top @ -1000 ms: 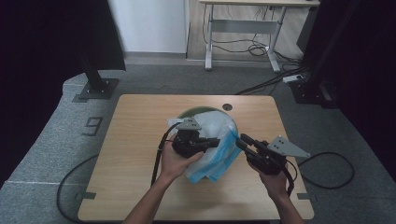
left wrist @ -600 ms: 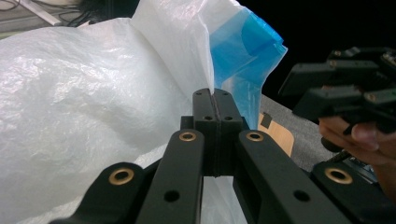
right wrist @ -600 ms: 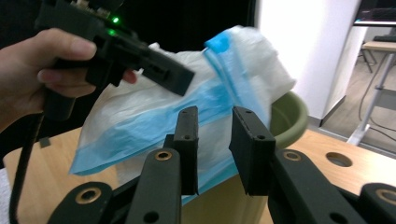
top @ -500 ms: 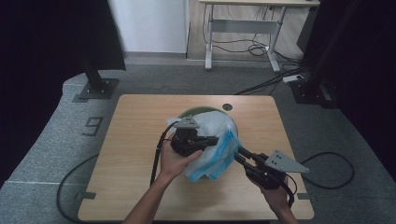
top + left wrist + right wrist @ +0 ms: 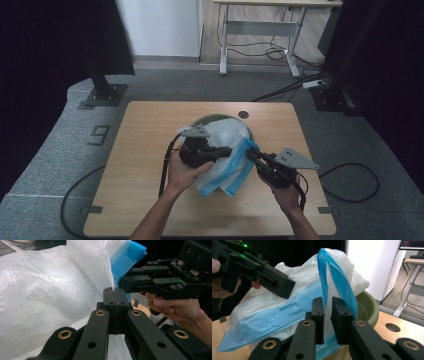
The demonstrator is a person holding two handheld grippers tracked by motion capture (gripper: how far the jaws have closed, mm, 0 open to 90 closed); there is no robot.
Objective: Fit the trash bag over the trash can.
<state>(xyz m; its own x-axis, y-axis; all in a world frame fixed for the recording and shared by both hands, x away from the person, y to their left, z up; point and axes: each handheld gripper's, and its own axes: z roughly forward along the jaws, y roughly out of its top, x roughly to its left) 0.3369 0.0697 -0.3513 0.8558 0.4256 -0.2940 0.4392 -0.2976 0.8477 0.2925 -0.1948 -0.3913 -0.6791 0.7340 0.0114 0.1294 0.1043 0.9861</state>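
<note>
A green bowl [image 5: 200,121] stands mid-table with a white plastic bag [image 5: 225,131] and a blue plastic bag [image 5: 239,170] spilling over its front. My left gripper [image 5: 230,151] is shut on a fold of the white bag [image 5: 50,290], its pads [image 5: 110,296] pinching the film. My right gripper [image 5: 248,154] faces it from the right. A raised edge of the blue bag [image 5: 337,277] hangs down between the jaws of my right gripper [image 5: 327,301]. These jaws have just been closing, and a narrow gap still shows between them.
The wooden table [image 5: 150,200] has a round cable hole [image 5: 243,114] behind the bowl [image 5: 368,307]. Cables trail off both sides of the table. A white desk frame [image 5: 260,27] stands far behind on the floor.
My right gripper has swung left and reached the blue bag's edge, with its jaws narrower than before. The left hand and the white bag have stayed put.
</note>
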